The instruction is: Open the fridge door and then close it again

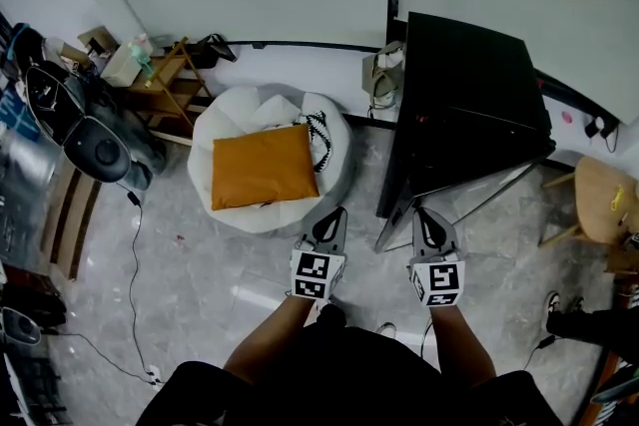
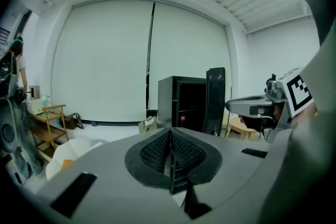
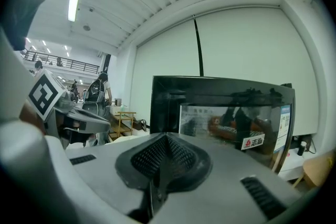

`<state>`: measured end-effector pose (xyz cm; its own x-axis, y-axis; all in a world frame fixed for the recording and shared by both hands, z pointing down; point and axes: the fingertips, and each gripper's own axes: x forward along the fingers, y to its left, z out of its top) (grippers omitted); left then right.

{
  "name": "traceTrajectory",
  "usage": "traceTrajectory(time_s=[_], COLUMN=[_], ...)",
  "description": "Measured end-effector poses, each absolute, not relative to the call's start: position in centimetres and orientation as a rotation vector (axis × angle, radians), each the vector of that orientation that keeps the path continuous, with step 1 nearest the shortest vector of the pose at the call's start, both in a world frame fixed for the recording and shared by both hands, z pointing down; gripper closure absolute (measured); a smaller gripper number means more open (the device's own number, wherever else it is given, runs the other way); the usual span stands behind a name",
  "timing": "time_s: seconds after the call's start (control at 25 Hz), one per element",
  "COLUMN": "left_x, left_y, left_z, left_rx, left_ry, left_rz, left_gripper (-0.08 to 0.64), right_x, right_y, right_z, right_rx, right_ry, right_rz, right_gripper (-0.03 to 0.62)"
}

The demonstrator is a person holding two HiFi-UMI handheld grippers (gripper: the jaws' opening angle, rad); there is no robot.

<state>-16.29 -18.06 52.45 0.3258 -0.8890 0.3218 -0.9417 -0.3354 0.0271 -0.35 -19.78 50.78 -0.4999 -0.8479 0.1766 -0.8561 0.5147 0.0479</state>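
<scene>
Head view: both forearms reach straight out from the near edge, side by side, left gripper [image 1: 329,216] and right gripper [image 1: 427,214] pointing level-ish toward the far side. The black fridge [image 1: 469,85] sits far right against the white wall, with a white beanbag [image 1: 225,130] to its left. Its glass door [image 3: 226,123] is swung open toward the near side, so the left gripper view looks straight into the dark interior. The right gripper is near the door, not on it. Both sets of tongs are pinched fully together with nothing in them.
</scene>
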Motion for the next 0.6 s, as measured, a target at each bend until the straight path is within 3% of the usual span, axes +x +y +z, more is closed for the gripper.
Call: traceTrajectory(time_s=[0.6], left_x=[-18.0], left_y=[-19.1], left_z=[52.8], left_rx=[2.39], left_ry=[-1.616], left_rz=[0.342], left_gripper=[0.537], right_x=[-2.0], right_y=[-24.6], right_z=[50.9], right_rx=[1.458], right_ry=[-2.602], right_rz=[0.093], right_gripper=[0.572])
